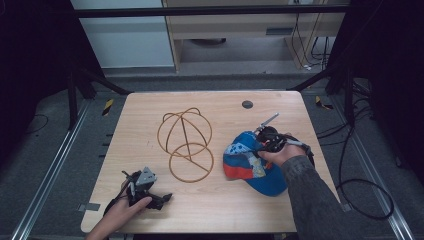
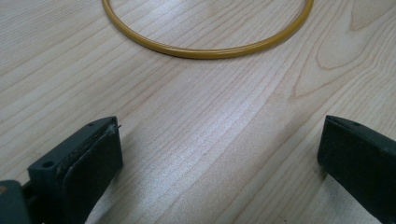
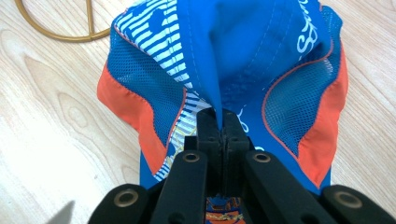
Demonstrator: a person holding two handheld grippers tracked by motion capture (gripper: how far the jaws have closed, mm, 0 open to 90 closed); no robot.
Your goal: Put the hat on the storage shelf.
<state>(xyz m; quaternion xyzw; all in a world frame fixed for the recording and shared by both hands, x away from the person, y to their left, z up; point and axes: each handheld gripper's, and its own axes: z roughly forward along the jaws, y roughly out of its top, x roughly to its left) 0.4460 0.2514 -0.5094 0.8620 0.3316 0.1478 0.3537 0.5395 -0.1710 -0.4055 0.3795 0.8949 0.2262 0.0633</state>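
A blue cap (image 1: 255,162) with orange mesh panels and white-striped patches lies at the right of the wooden table (image 1: 220,102). My right gripper (image 1: 265,142) is shut on a fold of the cap's blue fabric (image 3: 212,100); its jaws (image 3: 222,126) meet with the cloth pinched between them. A gold wire cap stand (image 1: 186,142), a dome frame over a round ring, lies in the middle of the table. Near the table's front left my left gripper (image 1: 162,199) rests open on the wood, jaws wide apart (image 2: 219,158), with the stand's ring (image 2: 205,49) ahead of it.
A small dark round grommet (image 1: 247,104) sits in the table's far right part. Black frame struts and cables flank the table on both sides. Bare wood lies between my left gripper and the cap.
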